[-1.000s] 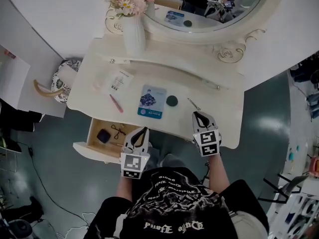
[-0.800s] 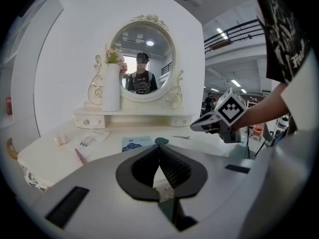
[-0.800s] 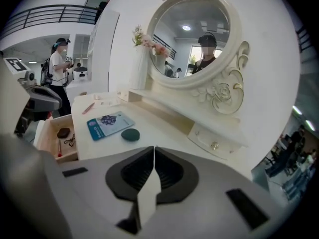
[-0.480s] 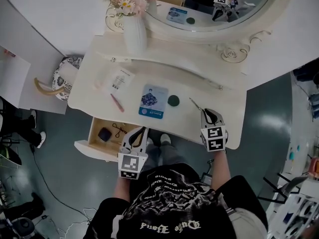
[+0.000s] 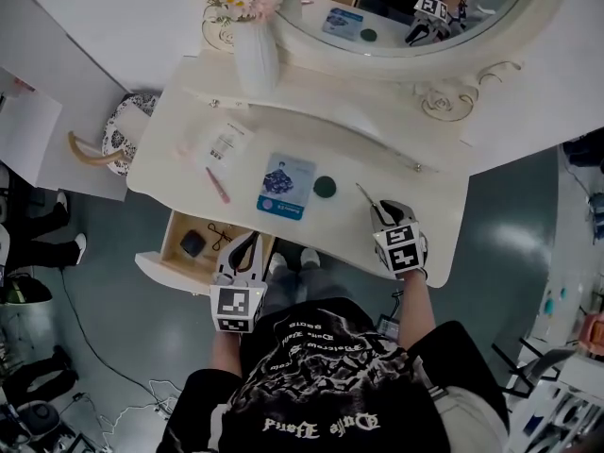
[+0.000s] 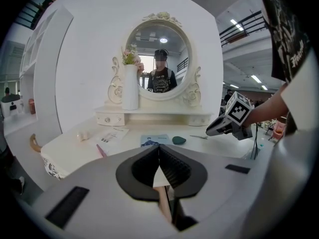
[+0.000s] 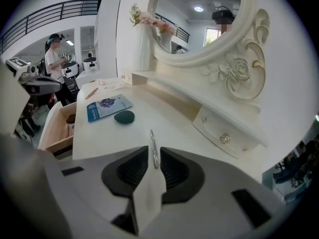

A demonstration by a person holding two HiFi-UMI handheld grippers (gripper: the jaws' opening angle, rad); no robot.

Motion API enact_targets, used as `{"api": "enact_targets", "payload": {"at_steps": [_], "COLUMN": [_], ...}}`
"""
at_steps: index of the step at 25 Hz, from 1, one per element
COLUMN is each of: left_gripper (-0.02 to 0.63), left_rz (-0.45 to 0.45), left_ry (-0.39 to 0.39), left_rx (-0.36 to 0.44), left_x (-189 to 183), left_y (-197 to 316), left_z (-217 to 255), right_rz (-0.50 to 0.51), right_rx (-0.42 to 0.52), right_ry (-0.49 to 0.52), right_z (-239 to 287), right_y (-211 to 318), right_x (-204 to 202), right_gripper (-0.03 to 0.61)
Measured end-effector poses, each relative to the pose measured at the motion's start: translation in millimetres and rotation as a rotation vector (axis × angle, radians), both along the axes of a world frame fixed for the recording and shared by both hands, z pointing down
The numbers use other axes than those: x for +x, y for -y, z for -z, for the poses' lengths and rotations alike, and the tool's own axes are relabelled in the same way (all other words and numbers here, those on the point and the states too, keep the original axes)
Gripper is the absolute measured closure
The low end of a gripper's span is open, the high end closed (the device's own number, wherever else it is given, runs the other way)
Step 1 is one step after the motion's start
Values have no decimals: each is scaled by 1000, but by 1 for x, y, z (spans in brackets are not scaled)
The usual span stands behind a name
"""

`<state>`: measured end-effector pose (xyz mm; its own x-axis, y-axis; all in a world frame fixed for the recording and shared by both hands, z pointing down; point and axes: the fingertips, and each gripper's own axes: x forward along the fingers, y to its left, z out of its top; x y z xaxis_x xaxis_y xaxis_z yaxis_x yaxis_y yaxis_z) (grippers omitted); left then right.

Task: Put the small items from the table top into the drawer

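On the cream dressing table (image 5: 415,234) lie a white leaflet (image 5: 226,142), a pink pen (image 5: 218,185), a blue card (image 5: 285,186), a dark green round pad (image 5: 325,186) and a thin metal tool (image 5: 366,194). My right gripper (image 5: 385,210) sits at the tool's near end. In the right gripper view the metal tool (image 7: 152,142) runs between the jaws of that gripper (image 7: 154,151), which stand a narrow gap apart. My left gripper (image 5: 247,243) hovers over the open drawer (image 5: 170,239), its jaws (image 6: 159,147) together and holding nothing.
The drawer holds a dark blue box (image 5: 192,243) and small scissors (image 5: 222,237). A white vase (image 5: 257,59) of flowers and an oval mirror (image 5: 415,8) stand at the back. A round patterned stool (image 5: 123,140) is left of the table. A person (image 7: 52,49) stands far left.
My right gripper has moved forward until its jaws reach the near end of the metal tool. My left gripper has drifted a little left, nearer over the drawer.
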<state>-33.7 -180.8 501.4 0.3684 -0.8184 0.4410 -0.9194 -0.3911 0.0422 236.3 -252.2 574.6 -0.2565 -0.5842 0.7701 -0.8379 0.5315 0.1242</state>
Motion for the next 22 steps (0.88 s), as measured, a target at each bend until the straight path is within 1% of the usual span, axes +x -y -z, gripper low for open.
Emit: {"api": "enact_targets", "payload": {"at_steps": [6, 12, 16, 22], "left_gripper": [598, 598, 598, 598], "left_rz": [22, 33, 44, 70], "left_ry": [19, 25, 37, 40], "left_rx": [-12, -17, -19, -13], "left_x": [6, 18, 17, 18], "left_y": [-1, -2, 0, 5], "left_z": [-3, -5, -5, -3], "right_rz": [45, 83, 78, 109], "right_rx": [-56, -83, -109, -129], "right_ry": [-14, -23, -3, 8], "right_z": [-15, -24, -29, -31], "right_y": [0, 1, 3, 6], "right_x": [5, 9, 10, 11], "right_gripper": [495, 508, 528, 528]}}
